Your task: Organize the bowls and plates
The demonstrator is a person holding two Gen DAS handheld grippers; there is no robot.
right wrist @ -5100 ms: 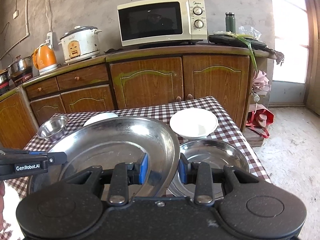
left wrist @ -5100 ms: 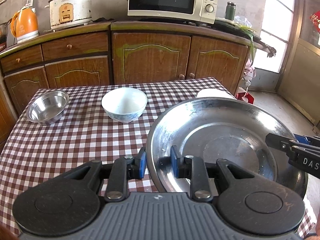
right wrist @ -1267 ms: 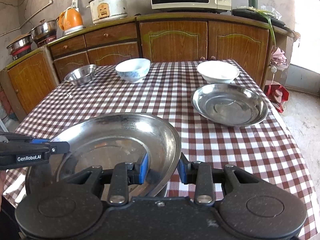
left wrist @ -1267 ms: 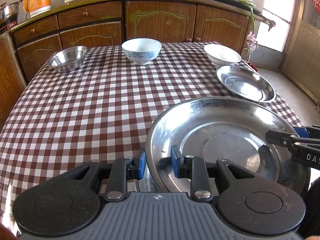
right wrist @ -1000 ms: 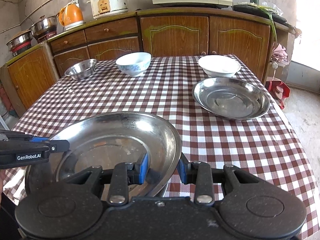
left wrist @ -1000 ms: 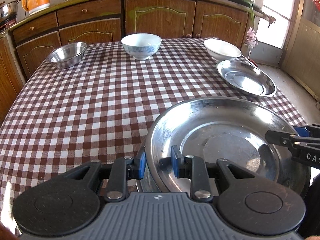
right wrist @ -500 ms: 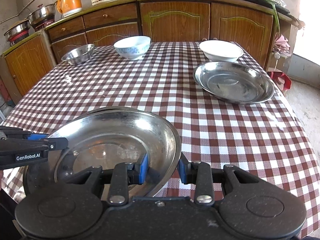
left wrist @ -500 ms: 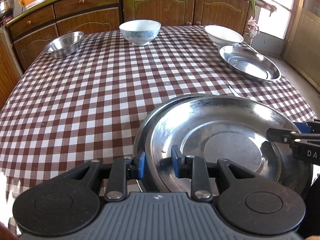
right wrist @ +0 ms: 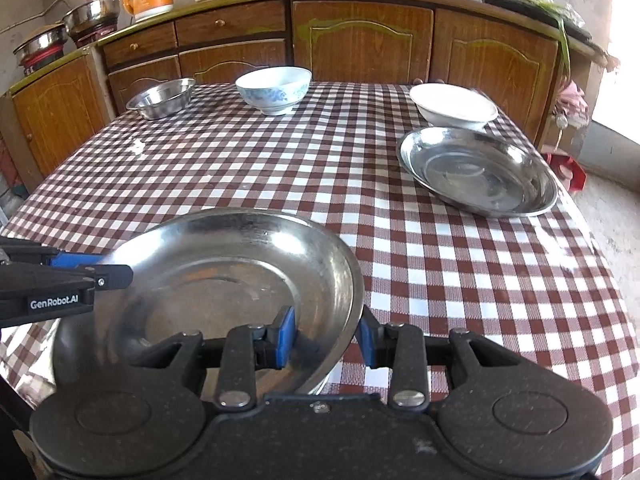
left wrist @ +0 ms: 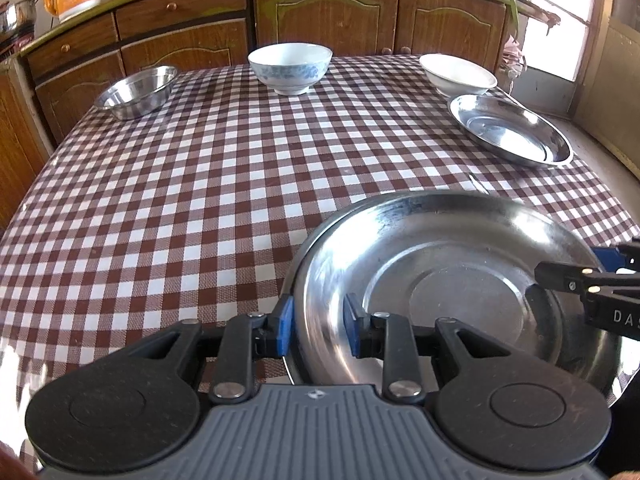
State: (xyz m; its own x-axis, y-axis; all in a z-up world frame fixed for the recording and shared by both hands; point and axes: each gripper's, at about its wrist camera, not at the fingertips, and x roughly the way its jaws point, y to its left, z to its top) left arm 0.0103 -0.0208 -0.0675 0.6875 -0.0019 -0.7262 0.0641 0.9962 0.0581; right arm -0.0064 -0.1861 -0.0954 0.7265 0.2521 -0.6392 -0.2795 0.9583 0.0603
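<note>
The big steel plate [left wrist: 448,292], carried high seconds earlier, had come down onto a second plate at the worktop's [left wrist: 200,184] near edge. In the left view, the left claw [left wrist: 318,324] pinched its rim. In the right view, the right claw [right wrist: 326,336], jaws just opening, straddled the opposite rim, pads apparently slack. Stacking looked done; letting go came next. The small plate [right wrist: 476,168], two white bowls and a steel bowl [right wrist: 162,98] waited well apart, nothing between.

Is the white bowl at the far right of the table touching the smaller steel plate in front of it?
Cannot tell. In both wrist views the white bowl overlaps the smaller steel plate rim, with no gap or contact plainly visible.
</note>
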